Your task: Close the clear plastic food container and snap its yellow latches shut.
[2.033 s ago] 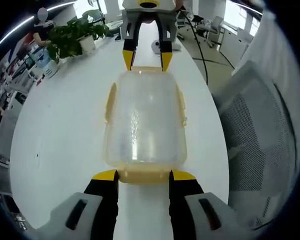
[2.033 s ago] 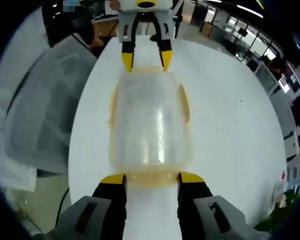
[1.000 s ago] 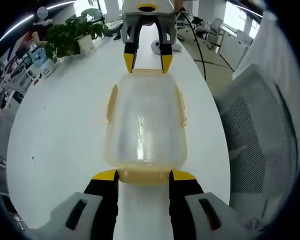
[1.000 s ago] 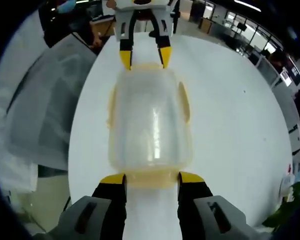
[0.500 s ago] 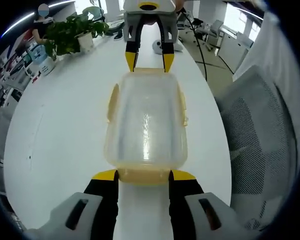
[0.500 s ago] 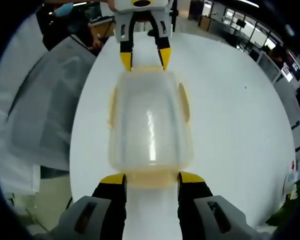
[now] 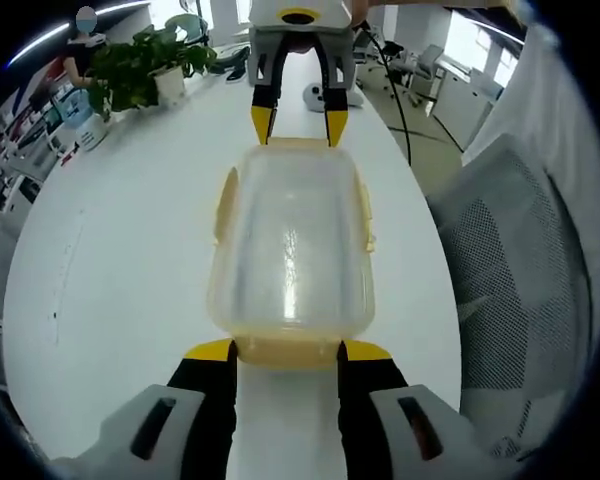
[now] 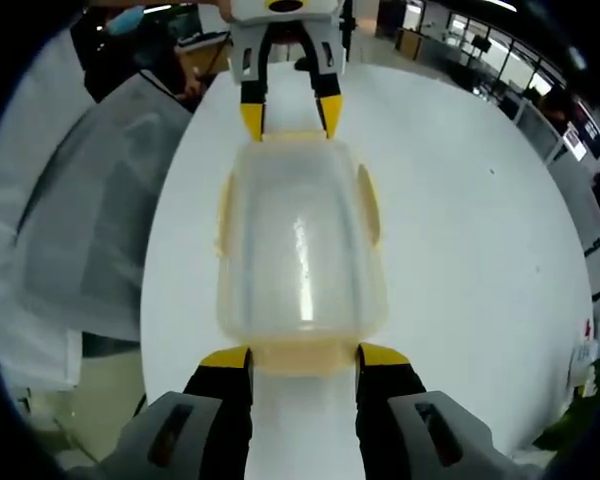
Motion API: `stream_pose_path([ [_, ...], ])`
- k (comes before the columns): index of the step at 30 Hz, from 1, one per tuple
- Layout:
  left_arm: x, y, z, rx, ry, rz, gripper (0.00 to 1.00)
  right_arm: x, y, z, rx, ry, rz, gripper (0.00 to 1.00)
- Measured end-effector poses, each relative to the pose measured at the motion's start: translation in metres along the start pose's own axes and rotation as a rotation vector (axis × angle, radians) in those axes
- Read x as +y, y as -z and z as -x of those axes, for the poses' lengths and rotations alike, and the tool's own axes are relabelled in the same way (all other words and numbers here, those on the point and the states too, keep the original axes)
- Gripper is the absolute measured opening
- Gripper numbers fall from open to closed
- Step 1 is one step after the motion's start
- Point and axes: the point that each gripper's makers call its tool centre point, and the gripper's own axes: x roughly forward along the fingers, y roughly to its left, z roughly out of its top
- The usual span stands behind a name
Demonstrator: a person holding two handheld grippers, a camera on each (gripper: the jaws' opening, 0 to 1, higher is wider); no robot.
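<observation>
Container: the clear plastic food container [image 7: 290, 245] [image 8: 300, 250] lies lid-on, lengthways on the white worktop [image 7: 120, 250] [image 8: 470, 230], between the two tongs.
Latches: yellow latches [image 7: 221, 205] [image 8: 369, 203] run along both long sides and both short ends; whether they are snapped down cannot be told.
Left tongs: the left tongs [image 7: 285, 350] [image 8: 290, 108] stand apart, their yellow tips at the two corners of one short end, touching or just beside its latch.
Right tongs: the right tongs [image 8: 303, 356] [image 7: 291, 112] are spread likewise at the opposite short end.
Worktop edges: in the left gripper view the container sits near the long edge by a mesh chair [image 7: 510, 270]; wide bare surface stretches to the other long edge.
Open room: a potted plant [image 7: 145, 65] and a small white object [image 7: 315, 95] stand well apart, toward the far end.
Beyond the edge: in the right gripper view a chair back [image 8: 90, 200] lies just past the near long edge.
</observation>
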Motion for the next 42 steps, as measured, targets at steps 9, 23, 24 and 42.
stream_pose_path([
  [9,-0.001,0.004,0.006,-0.031,-0.029,0.031,0.5,0.009,0.011,-0.002,0.022,0.001,-0.054,0.5],
  [23,0.004,0.002,0.024,-0.11,-0.104,0.349,0.45,0.01,0.003,0.02,-0.07,0.066,-0.309,0.47],
  [24,0.005,0.001,0.026,-0.118,-0.116,0.372,0.45,0.008,0.003,0.021,-0.074,0.08,-0.329,0.46],
  [42,0.007,0.002,0.024,-0.181,-0.201,0.907,0.46,-0.014,-0.015,0.024,-0.189,0.186,-0.802,0.42],
])
